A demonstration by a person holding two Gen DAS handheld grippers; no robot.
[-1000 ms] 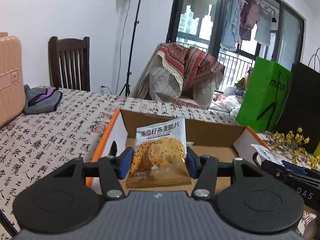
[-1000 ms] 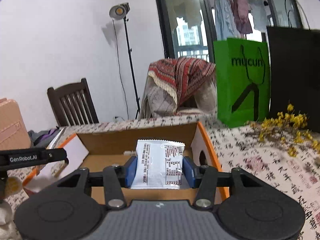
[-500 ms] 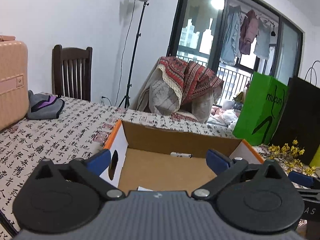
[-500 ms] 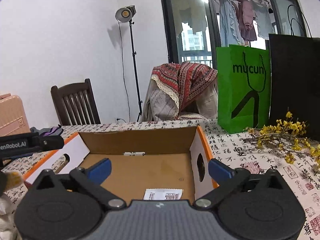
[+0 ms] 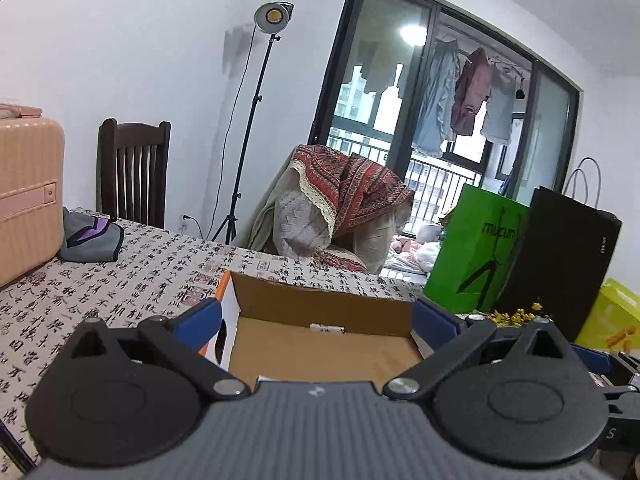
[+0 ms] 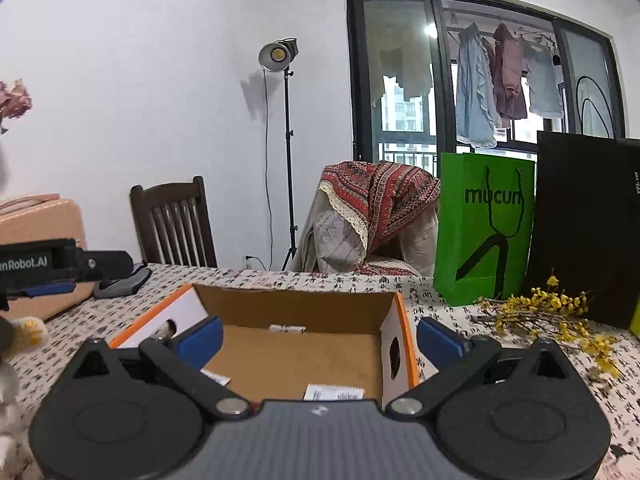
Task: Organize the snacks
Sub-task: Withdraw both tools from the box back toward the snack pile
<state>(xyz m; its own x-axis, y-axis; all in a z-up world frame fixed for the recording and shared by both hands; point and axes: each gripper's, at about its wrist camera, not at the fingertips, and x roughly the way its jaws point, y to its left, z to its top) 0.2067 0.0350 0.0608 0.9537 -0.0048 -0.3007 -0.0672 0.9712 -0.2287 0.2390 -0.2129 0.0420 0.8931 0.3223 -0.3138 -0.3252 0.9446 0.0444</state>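
Left gripper (image 5: 316,322) w/ fingers (image 5: 200,320) spread wide, nothing between them; it sits over the near end of the box (image 5: 320,304). The jaws have just been opening. Right gripper (image 6: 320,338) same: fingers (image 6: 440,338) wide apart, jaws have just been opening, no packet between them, only the box (image 6: 296,304) seen through the gap.

Box is an open cardboard carton w/ orange-edged white side flaps, standing on the desk (image 5: 120,288), which wears a cloth printed w/ black characters. In the right view a white packet (image 6: 334,392) lies flat on the box floor by the near edge, partly hidden behind the gripper body; a second white packet (image 6: 216,376) pokes out beside the left finger, also low in the box. In the left view just a white corner of a packet (image 5: 266,379) shows at the near edge, rest hidden. A small white label sits on the far inner wall.

Left gripper's side also shows at the left edge of the right view (image 6: 48,268).

Around: green bag (image 6: 484,228) and black bag (image 6: 588,228) upright on the desk right of the box, yellow flowers (image 6: 548,312) lying in front of them. Pink suitcase (image 5: 28,196) and grey pouch (image 5: 92,240) far left. Dark chair (image 5: 134,172), lamp stand (image 5: 256,120), and a blanket-draped chair (image 5: 340,208) behind the desk.
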